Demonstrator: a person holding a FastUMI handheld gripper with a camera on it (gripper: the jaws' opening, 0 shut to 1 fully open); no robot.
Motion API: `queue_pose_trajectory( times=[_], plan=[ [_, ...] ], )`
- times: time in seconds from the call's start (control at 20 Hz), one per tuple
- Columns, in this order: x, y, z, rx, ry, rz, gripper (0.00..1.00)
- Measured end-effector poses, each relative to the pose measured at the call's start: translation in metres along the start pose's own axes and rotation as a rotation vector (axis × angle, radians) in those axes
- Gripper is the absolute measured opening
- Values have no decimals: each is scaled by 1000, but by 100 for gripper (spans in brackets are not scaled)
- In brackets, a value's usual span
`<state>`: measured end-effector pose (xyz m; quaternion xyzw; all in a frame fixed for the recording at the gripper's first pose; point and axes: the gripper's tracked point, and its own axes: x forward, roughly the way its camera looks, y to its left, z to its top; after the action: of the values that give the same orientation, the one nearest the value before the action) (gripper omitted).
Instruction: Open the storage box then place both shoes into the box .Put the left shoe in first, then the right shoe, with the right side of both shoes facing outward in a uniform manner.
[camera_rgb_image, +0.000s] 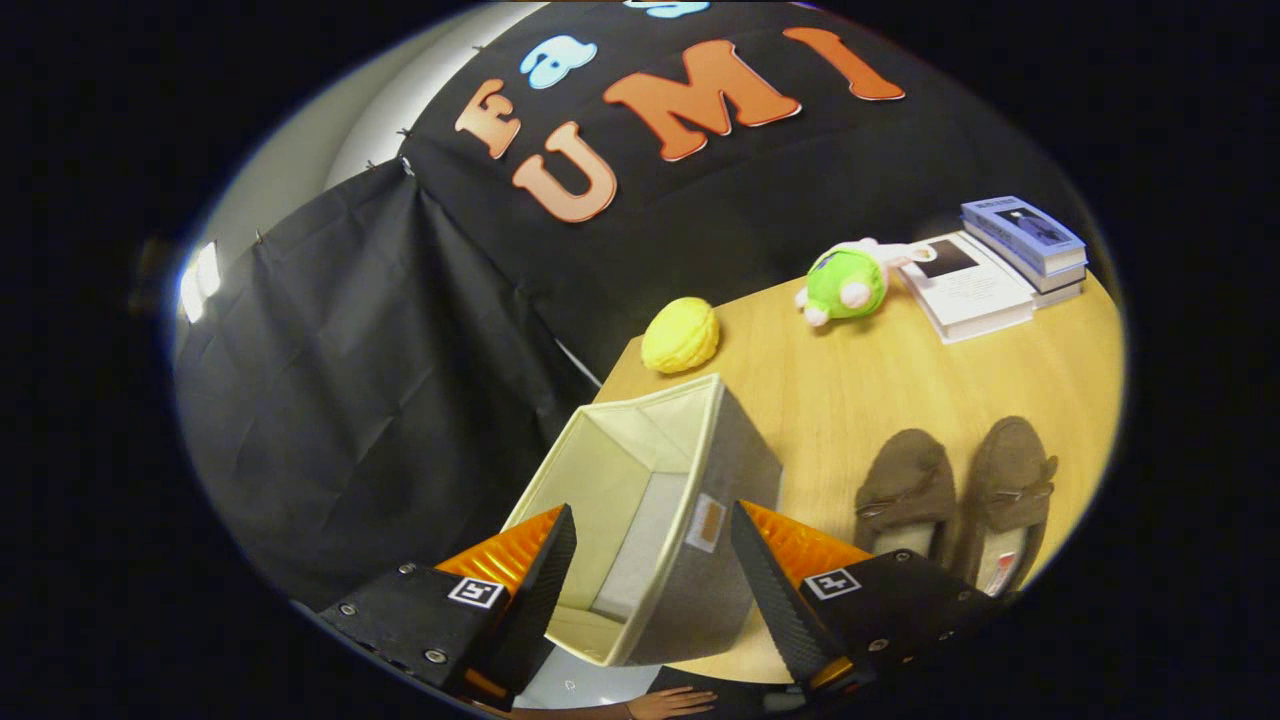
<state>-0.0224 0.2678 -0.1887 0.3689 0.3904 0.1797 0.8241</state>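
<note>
Box (660, 500): fabric storage cube, grey outside, cream inside with a cream rim, open top facing the camera; a small tag with an orange patch sits on its grey side wall. Interior bare, a pale panel lying at the bottom. It stands at the near corner of the table (850, 390), tilted in this view, part of it overhanging the table edge.

Gripper (652, 540): fingers spread wide, holding nothing; the box lies between and just beyond the two fingertips, whether either finger touches it cannot be told.

Shoes: a pair of brown suede-like slippers with pale lining, side by side on the table to the right of the box, toes pointing away. The nearer one (905, 490) lies just beside the box; the second (1010, 490) lies just beyond it, on the side away from the box. Each has a small strap across the upper.

Yellow ball (680, 335): knitted-looking, on the table just behind the box.

Green toy (848, 283): plush, further back from the box, near the books (1000, 265), a small stack at the far corner.

Hand (670, 703): a person's fingers below the box, under the gripper.
</note>
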Motion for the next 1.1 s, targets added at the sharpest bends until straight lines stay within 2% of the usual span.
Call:
queue_pose_trajectory(
  times=[0.15,0.4,0.65,0.75,1.1],
  plan=[
    [-12,-34,2,10,-13,-54,92],
    [-14,-82,-22,46,58,-126,89],
    [-7,-131,-36,34,83,-264,82],
    [-5,-138,-46,19,105,-281,80],
    [2,-175,-47,-113,122,-452,70]
  ],
)
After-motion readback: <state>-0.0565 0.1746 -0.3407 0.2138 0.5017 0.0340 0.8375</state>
